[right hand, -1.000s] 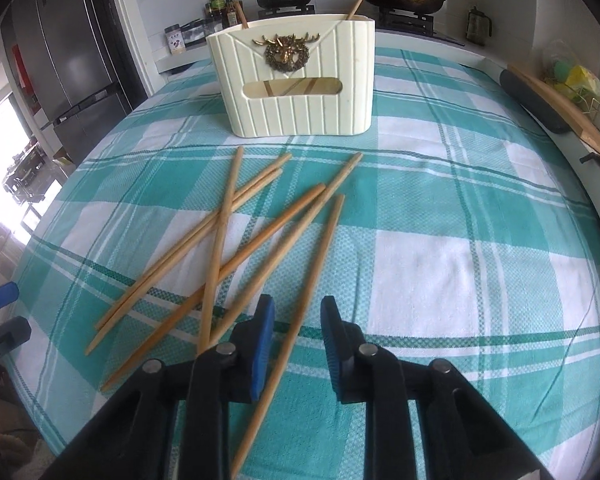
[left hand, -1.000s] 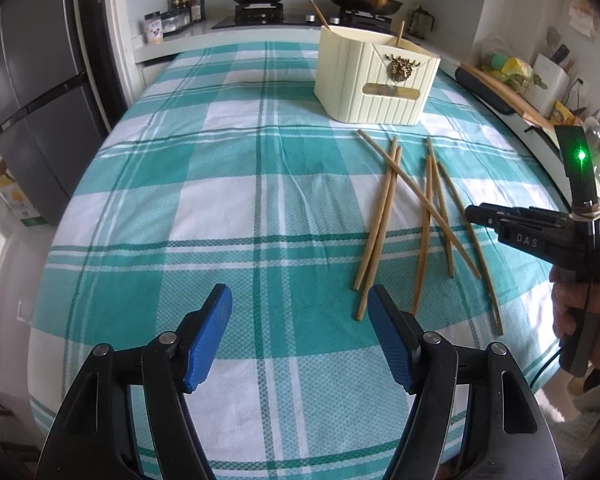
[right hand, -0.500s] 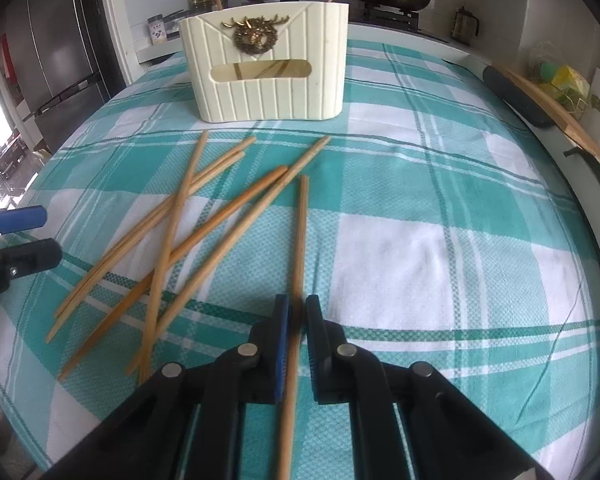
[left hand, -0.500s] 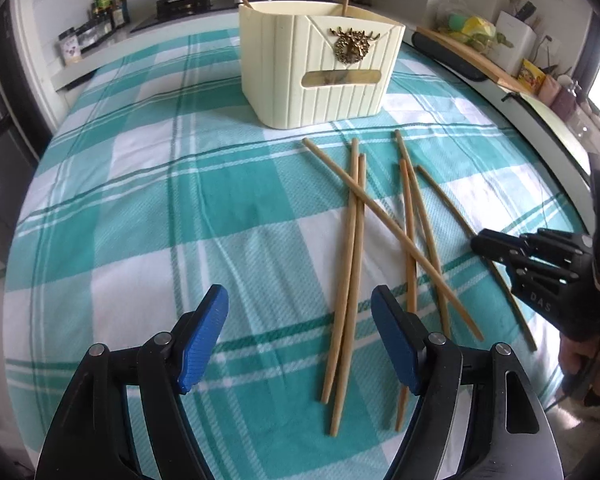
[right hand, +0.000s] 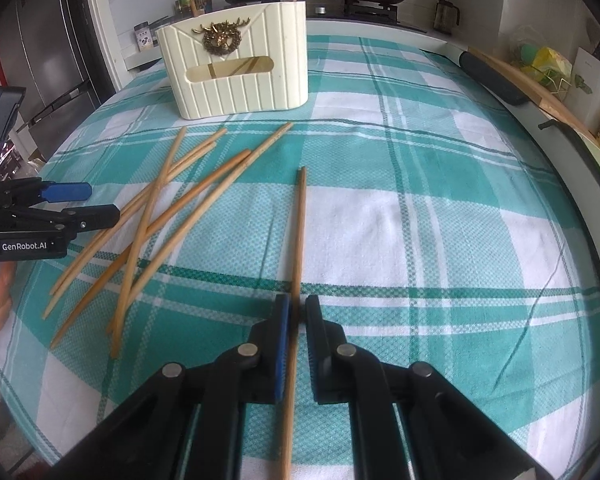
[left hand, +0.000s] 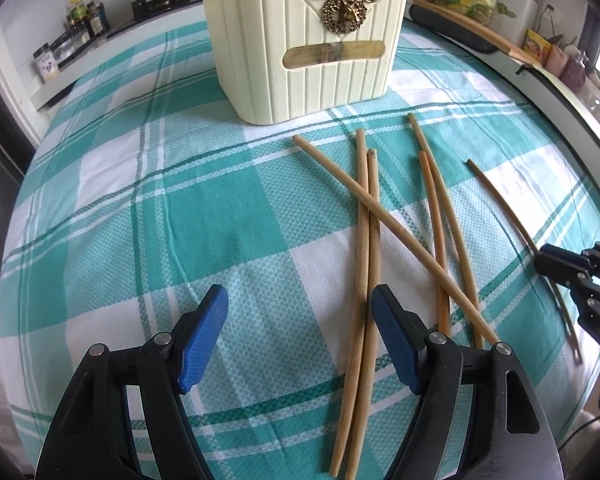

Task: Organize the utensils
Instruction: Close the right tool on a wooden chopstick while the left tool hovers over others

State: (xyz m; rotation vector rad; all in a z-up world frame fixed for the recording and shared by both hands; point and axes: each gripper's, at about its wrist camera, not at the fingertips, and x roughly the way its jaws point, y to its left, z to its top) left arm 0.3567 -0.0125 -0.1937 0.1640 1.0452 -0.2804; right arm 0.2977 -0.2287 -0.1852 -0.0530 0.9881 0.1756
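Between clenched right gripper (right hand: 296, 312) pads, chopstick (right hand: 299, 232) pointing toward holder (right hand: 236, 76), left gripper (left hand: 300, 320) released.

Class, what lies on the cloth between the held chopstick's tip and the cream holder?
Nothing: in the right wrist view only bare cloth separates the chopstick from the holder.

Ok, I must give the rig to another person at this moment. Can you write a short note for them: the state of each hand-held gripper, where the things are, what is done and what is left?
Right hand-held gripper: shut on one chopstick, which points toward the holder.
Left hand-held gripper: open, holding nothing, low over the loose chopsticks.
Holder: cream, upright at the far side of the checked cloth; a few sticks already poke out of its top.
Left: five chopsticks lie crossed on the cloth in front of the holder. Put the held one in, then those.
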